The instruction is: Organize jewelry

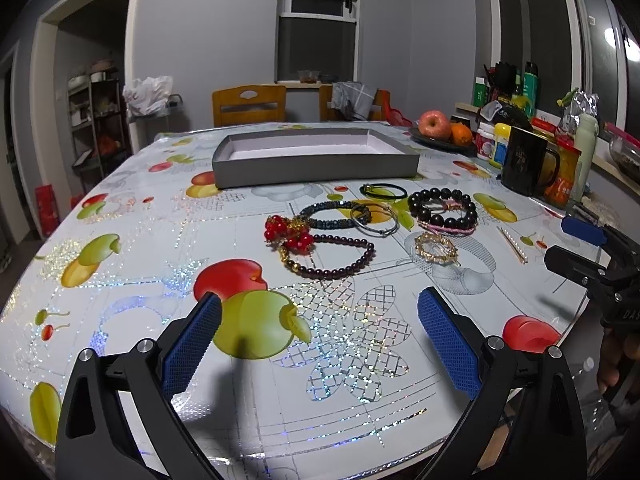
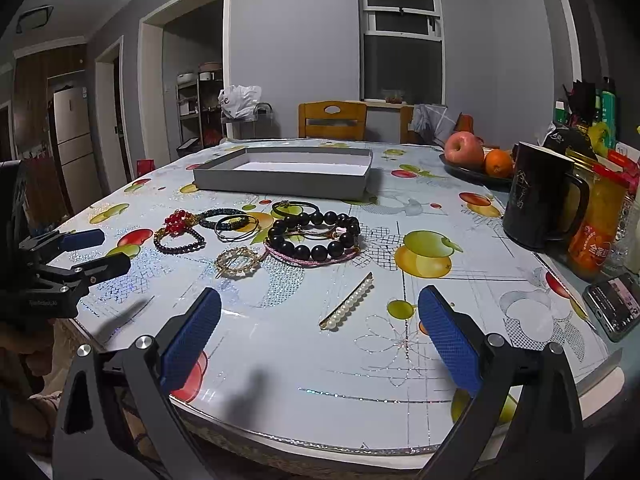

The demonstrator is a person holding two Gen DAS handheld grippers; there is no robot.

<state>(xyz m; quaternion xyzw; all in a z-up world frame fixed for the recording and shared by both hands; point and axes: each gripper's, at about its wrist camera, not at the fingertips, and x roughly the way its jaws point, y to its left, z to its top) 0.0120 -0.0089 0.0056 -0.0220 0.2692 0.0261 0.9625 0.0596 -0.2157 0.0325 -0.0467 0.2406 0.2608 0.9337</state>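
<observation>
Jewelry lies loose in one cluster mid-table, between both grippers and the grey tray; none of it is in the tray.

Left gripper (image 1: 320, 320): blue-padded fingers spread wide, nothing between them, hovering over the near edge of the fruit-print table (image 1: 120, 280). Right gripper (image 2: 320, 320): same, spread wide and empty, near the table's front edge. Each shows in the other's view at the side, fingers parted.

Nearest the right gripper: one pearl hair clip (image 2: 347, 302), a straight bar, long axis diagonal, running from near-left to far-right in the right view, lying apart from the cluster.

Count in the cluster, as far as can be told:
- one gold beaded ring-shaped piece (image 2: 237, 261), flat
- one large black bead bracelet (image 2: 314, 234), with one pink cord bracelet (image 2: 308, 259) touching its near side
- one dark maroon bead bracelet (image 1: 340, 256), long axis left-right in the left view
- one red bead ornament (image 1: 288, 232) touching the maroon bracelet's left end
- one dark blue bead bracelet (image 1: 334, 216)
- thin wire hoops (image 1: 376, 220) overlapping the blue bracelet; exact number unclear
- one black hair tie (image 1: 383, 191), farthest back, just before the tray

Grey tray (image 1: 316, 156): one, shallow, rectangular, white inside, long axis left-right.

Right side of table: one black mug (image 2: 540, 200), one dish holding an apple (image 2: 464, 148) and an orange (image 2: 498, 163), one phone (image 2: 614, 306) at the edge.
</observation>
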